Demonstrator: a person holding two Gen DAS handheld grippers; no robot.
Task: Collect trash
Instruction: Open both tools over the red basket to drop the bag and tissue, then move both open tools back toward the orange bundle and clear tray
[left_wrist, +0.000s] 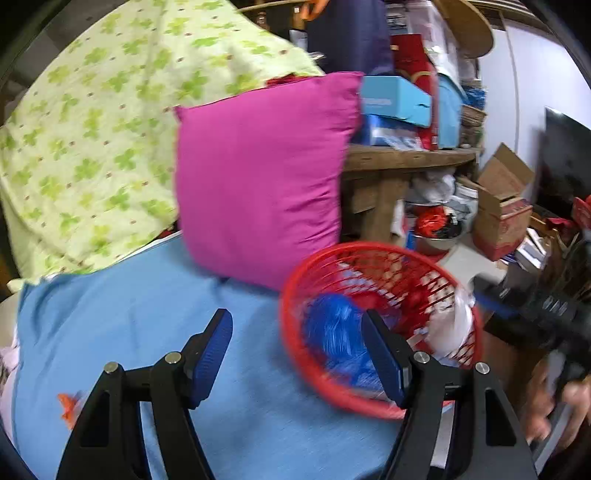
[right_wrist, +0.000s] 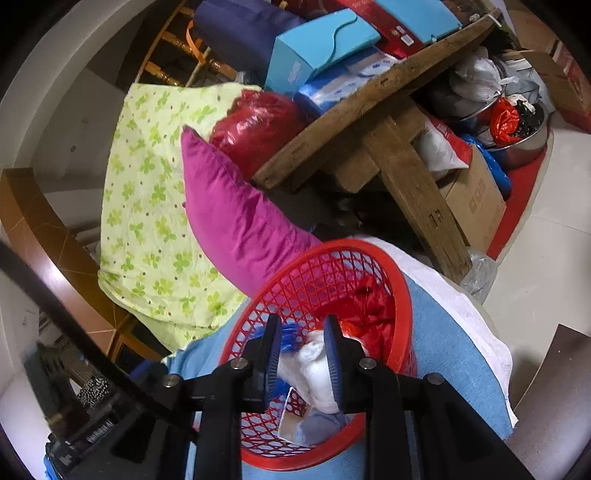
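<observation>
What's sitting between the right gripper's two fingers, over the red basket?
A crumpled white wad lies between the right gripper's fingers, above the red basket; the right wrist view shows it.

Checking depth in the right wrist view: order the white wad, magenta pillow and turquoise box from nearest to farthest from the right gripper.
1. White wad, between the right gripper fingers, over the basket.
2. Magenta pillow, beyond, upper left.
3. Turquoise box, farthest, on the wooden table.

Black frames, ribbed blue fingers (left_wrist: 212, 354)
</observation>
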